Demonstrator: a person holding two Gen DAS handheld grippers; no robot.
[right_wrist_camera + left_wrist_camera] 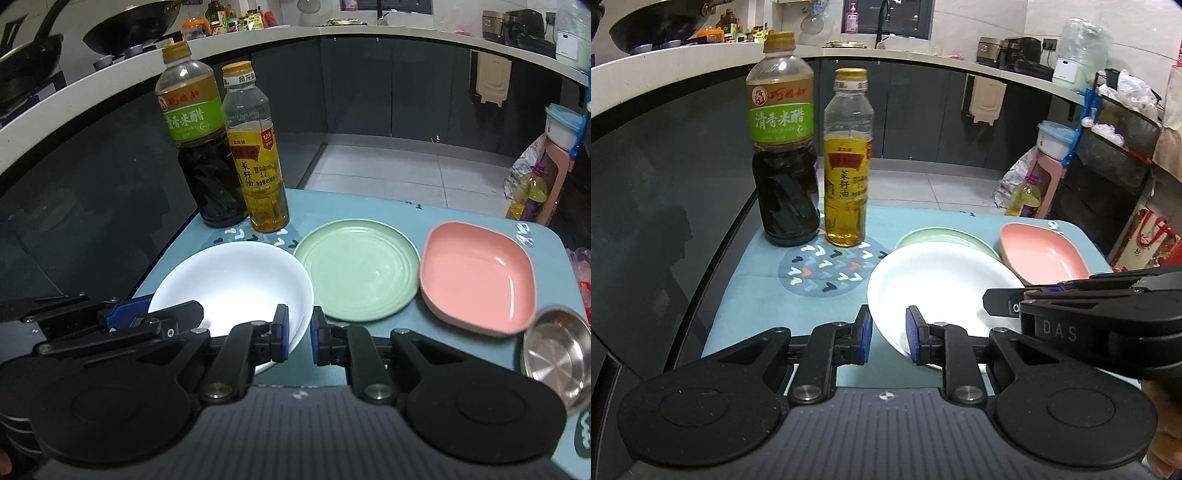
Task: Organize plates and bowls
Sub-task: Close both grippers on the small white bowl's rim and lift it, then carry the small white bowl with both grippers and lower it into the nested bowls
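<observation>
So both grippers are on the same thing here: the big glossy white round bowl [229, 280], which sits at the near left end of the teal table mat [757, 288]. The left gripper [888, 325] is squeezed almost all the way closed, with the bowl's left rim caught between its blue pads. The right gripper [297, 325] is doing the same on the bowl's right rim, one finger inside the bowl and one outside. Honestly can't tell from these views whether the bowl's bottom is touching the mat or clear of it. Just to the right of the bowl is a pale green round plate with ring grooves [360, 269], flat on the mat, and right of that a pink squarish dish with rounded corners [476, 277]. A small shiny steel bowl [554, 350] shows at the far right edge of the right camera's view, near the pink dish. Behind the white bowl two bottles stand upright, touching or nearly so: a dark vinegar bottle with a green label [783, 147] and a clear bottle of yellow oil [847, 177].
</observation>
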